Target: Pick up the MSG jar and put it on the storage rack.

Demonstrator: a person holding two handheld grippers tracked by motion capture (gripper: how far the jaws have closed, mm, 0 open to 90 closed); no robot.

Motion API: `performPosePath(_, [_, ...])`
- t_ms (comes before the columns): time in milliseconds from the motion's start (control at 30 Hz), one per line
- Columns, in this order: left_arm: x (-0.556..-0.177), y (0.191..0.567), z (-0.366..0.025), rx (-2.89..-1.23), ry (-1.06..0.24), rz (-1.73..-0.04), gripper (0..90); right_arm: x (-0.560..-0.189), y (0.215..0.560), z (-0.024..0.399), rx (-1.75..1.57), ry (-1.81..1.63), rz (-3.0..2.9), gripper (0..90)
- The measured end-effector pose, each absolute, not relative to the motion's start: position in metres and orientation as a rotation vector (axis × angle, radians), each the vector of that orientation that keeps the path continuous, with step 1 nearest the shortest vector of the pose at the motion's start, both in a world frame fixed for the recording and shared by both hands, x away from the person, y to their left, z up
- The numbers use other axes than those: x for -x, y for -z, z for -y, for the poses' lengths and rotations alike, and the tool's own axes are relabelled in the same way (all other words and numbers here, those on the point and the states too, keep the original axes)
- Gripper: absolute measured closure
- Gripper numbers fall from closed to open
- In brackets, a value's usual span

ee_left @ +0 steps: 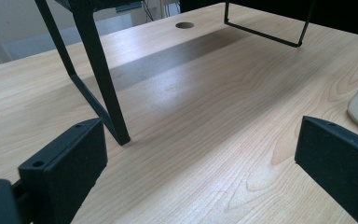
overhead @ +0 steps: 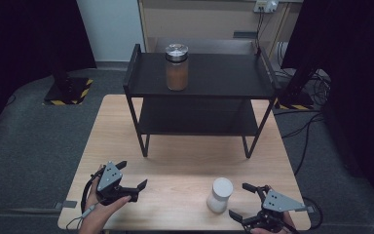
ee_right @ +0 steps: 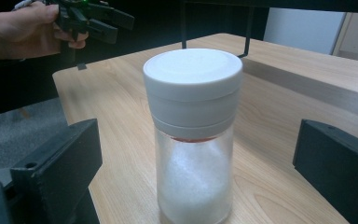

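You stand at a light wooden surface holding a gripper in each hand. Your right gripper sits near the front right corner, its fingers spread wide and empty, aimed straight at a clear shaker jar with a white cap and white grains inside. The jar stands upright just ahead of those fingers, untouched, which suggests you are lined up to close on it. Your left gripper rests near the front left, fingers also spread and empty, pointing toward a leg of the black two-tier rack at the back. A metal-lidded brown jar stands on the rack's top shelf.
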State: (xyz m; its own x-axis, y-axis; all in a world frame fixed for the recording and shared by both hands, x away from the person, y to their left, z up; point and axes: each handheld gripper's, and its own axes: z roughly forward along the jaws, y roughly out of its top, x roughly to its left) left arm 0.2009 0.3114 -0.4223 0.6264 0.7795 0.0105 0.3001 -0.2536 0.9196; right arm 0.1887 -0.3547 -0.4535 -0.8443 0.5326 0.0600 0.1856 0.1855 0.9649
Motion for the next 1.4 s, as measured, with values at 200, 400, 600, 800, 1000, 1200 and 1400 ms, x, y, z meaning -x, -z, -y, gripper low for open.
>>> performPosePath(200, [-0.201, 0.422, -0.311, -1.825, -0.587, -0.871, 0.9, -0.189, 0.456, 0.348, -0.683, -1.701, -2.169, 2.4])
performPosePath(400, [-0.201, 0.423, -0.311, -1.827, -0.585, -0.871, 0.9, -0.189, 0.458, 0.340, -0.686, -1.711, -2.150, 3.9])
performPosePath(600, [-0.201, 0.423, -0.311, -1.828, -0.583, -0.871, 0.9, -0.190, 0.459, 0.334, -0.683, -1.708, -2.139, 4.2])
performPosePath(800, [-0.200, 0.423, -0.312, -1.824, -0.584, -0.876, 0.9, -0.191, 0.459, 0.328, -0.695, -1.689, -2.131, 4.3])
performPosePath(1000, [-0.200, 0.423, -0.313, -1.820, -0.587, -0.879, 0.9, -0.193, 0.460, 0.323, -0.694, -1.686, -2.138, 4.8])
performPosePath(1200, [-0.199, 0.422, -0.314, -1.818, -0.587, -0.880, 0.9, -0.196, 0.459, 0.318, -0.689, -1.686, -2.144, 5.8])
performPosePath(1400, [-0.199, 0.422, -0.316, -1.813, -0.591, -0.886, 0.9, -0.199, 0.459, 0.315, -0.694, -1.685, -2.136, 6.3])
